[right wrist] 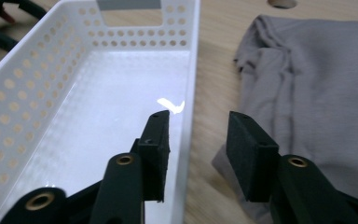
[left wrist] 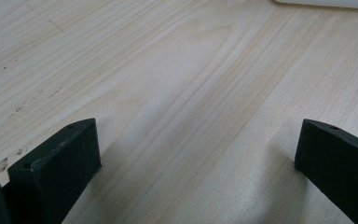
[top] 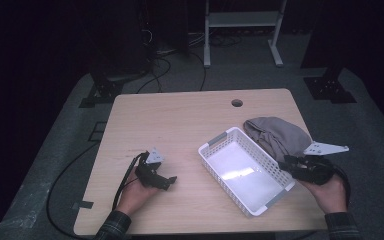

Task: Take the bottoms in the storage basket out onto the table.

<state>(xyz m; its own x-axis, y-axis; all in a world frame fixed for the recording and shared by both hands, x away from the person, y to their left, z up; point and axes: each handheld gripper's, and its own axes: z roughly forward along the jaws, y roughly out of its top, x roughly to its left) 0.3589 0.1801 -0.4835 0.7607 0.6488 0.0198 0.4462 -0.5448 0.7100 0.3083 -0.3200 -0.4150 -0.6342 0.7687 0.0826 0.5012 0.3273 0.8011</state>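
Note:
A white perforated basket (top: 221,183) lies at an angle on the wooden table (top: 180,120), with nothing inside it. A crumpled grey cloth (top: 280,132) lies against its far right side. My right gripper (top: 285,165) hovers at the basket's right long wall. In the right gripper view this gripper (right wrist: 199,119) is open; one jaw is over the basket (right wrist: 18,88) interior, the other over the edge of the cloth (right wrist: 317,79). My left gripper (top: 169,180) rests low over bare wood left of the basket. Its jaws (left wrist: 198,128) are spread wide with nothing between them.
A round cable hole (top: 237,103) sits near the table's far edge. Black cables trail off the left side to the floor. A white frame stand (top: 242,22) and dark equipment stand beyond the table. A sliver of the basket (left wrist: 326,3) shows ahead of the left gripper.

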